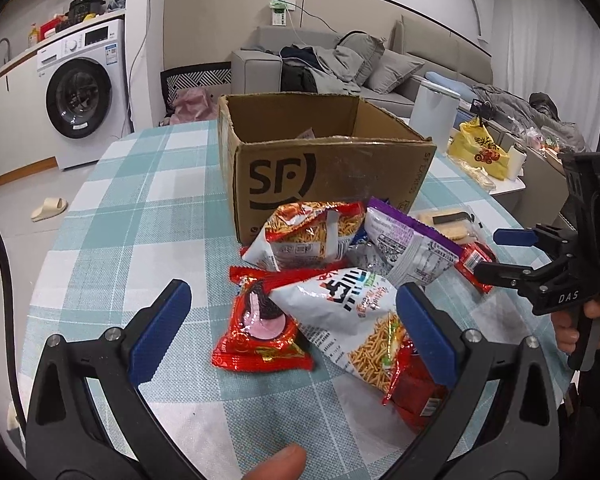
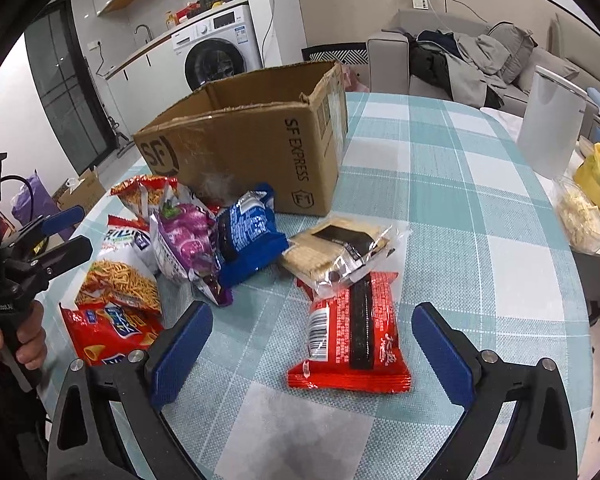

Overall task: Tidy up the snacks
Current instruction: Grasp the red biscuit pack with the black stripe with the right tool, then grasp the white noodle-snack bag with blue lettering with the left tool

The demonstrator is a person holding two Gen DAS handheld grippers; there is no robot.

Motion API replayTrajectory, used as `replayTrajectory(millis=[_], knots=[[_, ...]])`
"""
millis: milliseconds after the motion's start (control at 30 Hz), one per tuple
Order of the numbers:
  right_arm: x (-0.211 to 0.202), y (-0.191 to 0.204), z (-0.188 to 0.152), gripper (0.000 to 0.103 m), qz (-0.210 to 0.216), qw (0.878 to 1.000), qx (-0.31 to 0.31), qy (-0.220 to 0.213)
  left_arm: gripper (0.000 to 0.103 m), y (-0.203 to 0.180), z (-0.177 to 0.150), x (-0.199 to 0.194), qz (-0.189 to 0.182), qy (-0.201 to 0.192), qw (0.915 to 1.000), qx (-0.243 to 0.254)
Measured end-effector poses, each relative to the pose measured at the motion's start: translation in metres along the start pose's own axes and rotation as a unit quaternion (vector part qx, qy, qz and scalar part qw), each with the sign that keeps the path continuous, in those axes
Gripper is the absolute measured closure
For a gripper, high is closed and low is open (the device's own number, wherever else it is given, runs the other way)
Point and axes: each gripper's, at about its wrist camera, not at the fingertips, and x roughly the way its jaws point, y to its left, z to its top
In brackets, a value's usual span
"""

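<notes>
Both tools hover low over the checked bench [image 2: 440, 184], each wide open and holding nothing. Left tool [image 1: 292, 328] points at a red cake packet [image 1: 260, 336] beside a white stick-snack bag [image 1: 352, 316]; right tool [image 2: 312, 344] straddles a red wafer packet [image 2: 352, 332]. One open cardboard box [image 1: 320, 160] stands just behind the heap of about eight snack packets.

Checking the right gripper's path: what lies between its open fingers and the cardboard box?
In the right wrist view, a red snack packet lies nearest the right gripper, then a clear cracker pack before the cardboard box.
</notes>
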Motion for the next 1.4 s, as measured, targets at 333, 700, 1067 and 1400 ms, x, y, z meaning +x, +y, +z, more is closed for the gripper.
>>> replayTrajectory(millis=[333,700,1067,1400], knots=[[0.017,-0.011,-0.003,0.013,0.0,1.0,0.004,0.027,0.001,-0.001,-0.003,0.013,-0.012,0.028,0.9995,-0.012],[0.027,0.009,-0.008,0.045,0.016,0.999,-0.031,0.039,0.001,-0.008,-0.009,0.025,-0.028,0.048,0.9984,-0.014],[0.027,0.027,-0.012,0.057,0.027,0.997,-0.055,0.036,0.001,-0.012,-0.002,0.04,-0.035,0.06,0.997,-0.032],[0.028,0.027,-0.012,0.057,0.029,0.997,-0.057,0.034,0.014,-0.019,-0.007,0.043,-0.013,0.074,0.9972,-0.005]])
